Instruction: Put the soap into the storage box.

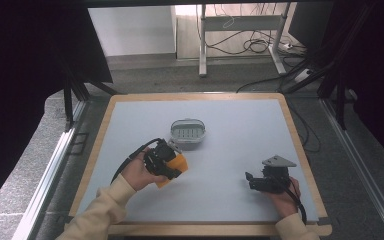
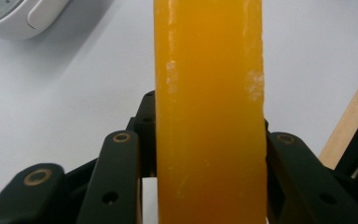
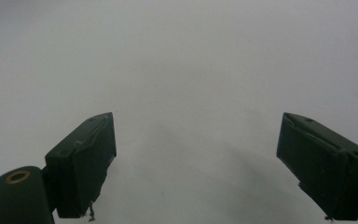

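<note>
Left gripper (image 1: 172, 167) clamps an orange block (image 2: 209, 112) between its jaws, lifted just above the grey table top (image 1: 230, 125), near its front left. Just beyond it sits a lidded grey container (image 1: 187, 132). Right gripper (image 3: 196, 163), well apart on the right, has its jaws wide apart, holding nothing.

The left black two-jaw gripper (image 1: 166, 161), in a cream-sleeved hand (image 1: 139, 173), points toward one o'clock with jaws clamped. The right black gripper (image 1: 254, 181) points toward nine o'clock, jaws spread wide.
</note>
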Motion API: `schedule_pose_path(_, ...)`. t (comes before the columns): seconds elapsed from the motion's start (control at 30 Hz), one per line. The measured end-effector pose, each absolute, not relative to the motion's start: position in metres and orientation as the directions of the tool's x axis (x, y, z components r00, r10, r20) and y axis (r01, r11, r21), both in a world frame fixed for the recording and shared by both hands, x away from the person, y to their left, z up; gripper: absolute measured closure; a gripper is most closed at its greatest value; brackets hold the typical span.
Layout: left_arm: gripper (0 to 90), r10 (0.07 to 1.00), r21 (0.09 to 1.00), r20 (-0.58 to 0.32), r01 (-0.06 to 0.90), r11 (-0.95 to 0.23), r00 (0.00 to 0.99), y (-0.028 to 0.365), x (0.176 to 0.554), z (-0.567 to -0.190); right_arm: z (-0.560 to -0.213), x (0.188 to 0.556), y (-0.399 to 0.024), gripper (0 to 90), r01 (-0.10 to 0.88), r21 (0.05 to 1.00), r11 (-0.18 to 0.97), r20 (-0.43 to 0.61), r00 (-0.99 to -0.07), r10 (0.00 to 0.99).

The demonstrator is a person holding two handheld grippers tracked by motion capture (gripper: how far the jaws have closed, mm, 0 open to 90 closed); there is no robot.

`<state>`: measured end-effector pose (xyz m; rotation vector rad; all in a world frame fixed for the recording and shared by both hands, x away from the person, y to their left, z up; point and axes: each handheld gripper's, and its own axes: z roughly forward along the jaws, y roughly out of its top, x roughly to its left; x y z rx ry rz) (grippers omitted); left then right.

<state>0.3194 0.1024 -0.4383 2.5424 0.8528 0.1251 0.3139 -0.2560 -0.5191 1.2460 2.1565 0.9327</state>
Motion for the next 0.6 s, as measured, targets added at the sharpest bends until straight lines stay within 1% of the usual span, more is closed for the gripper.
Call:
schedule_pose_path(0.17, 61.8, 0.588, 0.459, -0.042, 0.538, -0.707, 0.808, 0.103, 0.322, -0.437, -0.519, 0.314, -0.256, 12.3, 0.554, 0.750, 0.360, -0.071, -0.474, 0.878)
schedule_pose_path(0.6, 61.8, 0.588, 0.466, -0.049, 0.539, -0.702, 0.807, 0.104, 0.331, -0.432, -0.520, 0.314, -0.256, 12.2, 0.554, 0.751, 0.360, -0.070, -0.474, 0.878)
